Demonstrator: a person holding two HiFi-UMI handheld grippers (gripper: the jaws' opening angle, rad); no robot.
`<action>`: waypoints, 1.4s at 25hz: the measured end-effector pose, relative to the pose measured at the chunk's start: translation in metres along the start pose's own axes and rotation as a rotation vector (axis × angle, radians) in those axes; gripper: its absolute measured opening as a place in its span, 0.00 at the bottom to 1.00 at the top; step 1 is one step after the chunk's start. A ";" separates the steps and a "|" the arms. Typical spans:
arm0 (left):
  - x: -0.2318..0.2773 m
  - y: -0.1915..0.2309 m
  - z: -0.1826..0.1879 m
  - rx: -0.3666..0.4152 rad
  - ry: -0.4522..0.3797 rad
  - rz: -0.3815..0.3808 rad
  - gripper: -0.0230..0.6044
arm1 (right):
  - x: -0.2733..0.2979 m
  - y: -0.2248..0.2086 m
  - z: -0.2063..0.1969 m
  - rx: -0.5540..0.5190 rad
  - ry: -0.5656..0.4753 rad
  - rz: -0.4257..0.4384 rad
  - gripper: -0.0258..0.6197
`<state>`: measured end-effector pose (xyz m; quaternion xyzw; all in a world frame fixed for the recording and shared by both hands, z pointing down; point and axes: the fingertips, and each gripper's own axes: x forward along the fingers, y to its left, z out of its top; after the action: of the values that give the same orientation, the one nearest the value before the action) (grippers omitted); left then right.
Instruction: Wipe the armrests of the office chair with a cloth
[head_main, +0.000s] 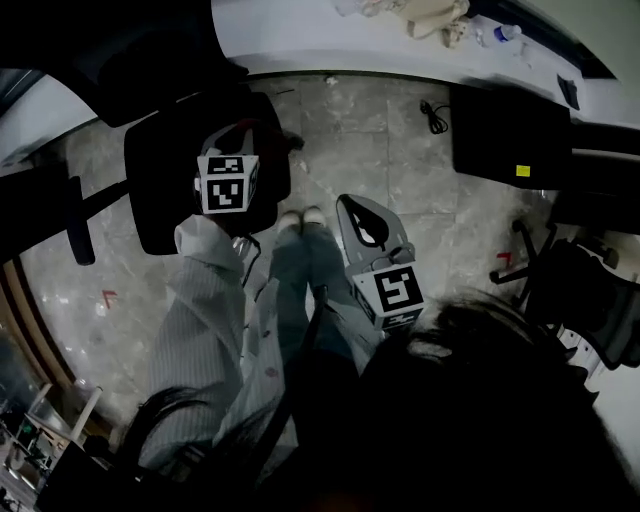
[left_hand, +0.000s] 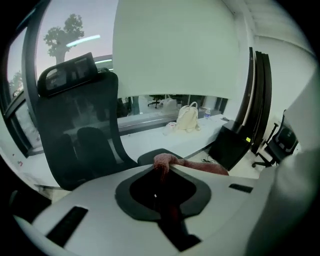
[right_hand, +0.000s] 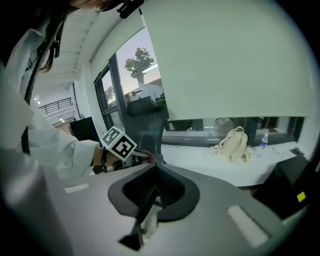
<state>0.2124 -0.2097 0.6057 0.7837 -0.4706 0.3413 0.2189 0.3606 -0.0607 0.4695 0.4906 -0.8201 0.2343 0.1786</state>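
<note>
Nearest me, my right gripper (right_hand: 156, 166) hangs above the grey stone floor (head_main: 400, 150), its jaws pressed together with nothing between them. Just to its left and a touch farther out, my left gripper (left_hand: 161, 169) has its jaws clamped on the reddish cloth (left_hand: 200, 166). The cloth's loose end trails off to the right of the tips. From the head view that gripper sits over the black seat of the office chair (head_main: 170, 190), and the cloth is up off the seat. The mesh backrest (left_hand: 75, 125) stands upright to the left of my left jaws. 1 armrest (head_main: 78, 225) shows at the chair's left side, well apart from the cloth. Far right on the floor stands a black computer case (head_main: 505, 130). Beyond everything runs the white desk (head_main: 300, 40), carrying a cream backpack (right_hand: 234, 142) with a bottle (right_hand: 264, 140) just to its right.
</note>
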 end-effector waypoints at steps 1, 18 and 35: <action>0.011 0.008 0.008 0.006 -0.001 0.018 0.08 | 0.003 -0.004 -0.003 0.009 0.008 -0.010 0.04; -0.014 -0.027 0.000 0.109 0.050 0.000 0.08 | 0.035 -0.001 0.022 -0.022 -0.051 0.042 0.04; -0.008 -0.039 -0.008 0.143 0.076 -0.048 0.08 | 0.055 0.014 -0.003 -0.022 0.014 0.047 0.04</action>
<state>0.2417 -0.1818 0.6048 0.7949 -0.4172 0.3983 0.1883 0.3237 -0.0924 0.4980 0.4674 -0.8327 0.2331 0.1840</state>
